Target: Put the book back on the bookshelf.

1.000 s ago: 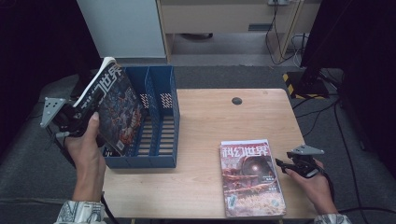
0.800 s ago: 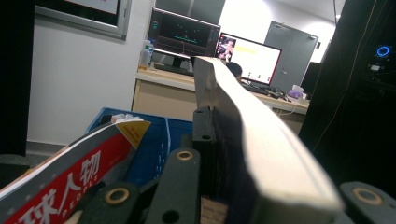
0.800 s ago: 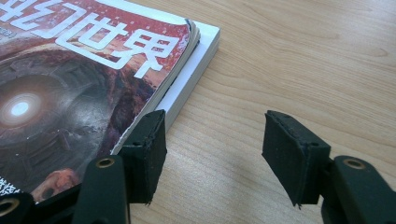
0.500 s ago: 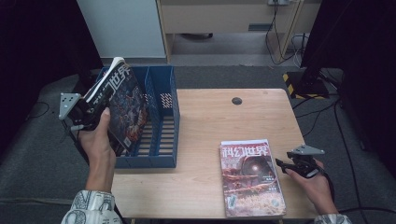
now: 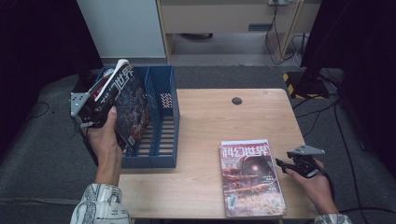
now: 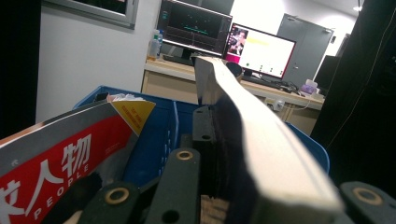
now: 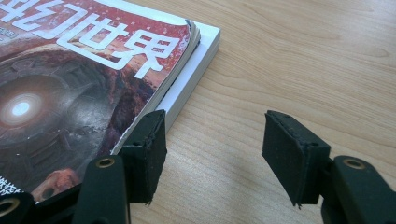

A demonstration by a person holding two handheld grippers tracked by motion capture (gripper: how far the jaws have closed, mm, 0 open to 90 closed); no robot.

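My left gripper [image 5: 99,110] is shut on a dark-covered magazine [image 5: 130,106], which tilts above the left compartment of the blue file rack [image 5: 164,140]. In the left gripper view the magazine's thick white page edge [image 6: 261,149] runs up between the jaws of my left gripper [image 6: 224,186]. A red-covered magazine [image 6: 65,154] leans inside the rack [image 6: 159,128]. At the table's front right, my right gripper [image 5: 283,164] stands open beside a stack of red-covered magazines [image 5: 250,175]. In the right gripper view my right gripper [image 7: 215,149] has bare table between its pads, its left pad next to the stack [image 7: 84,70].
The wooden table [image 5: 210,116] has a small dark round cable hole [image 5: 236,100] near its far edge. The rack's middle and right compartments look empty. Dark floor, cables and a cabinet lie beyond the table. Monitors [image 6: 224,35] stand on a desk far behind.
The left hand has carried the magazine to the right and down, over the rack's left compartment. The right hand and the stack have stayed still.
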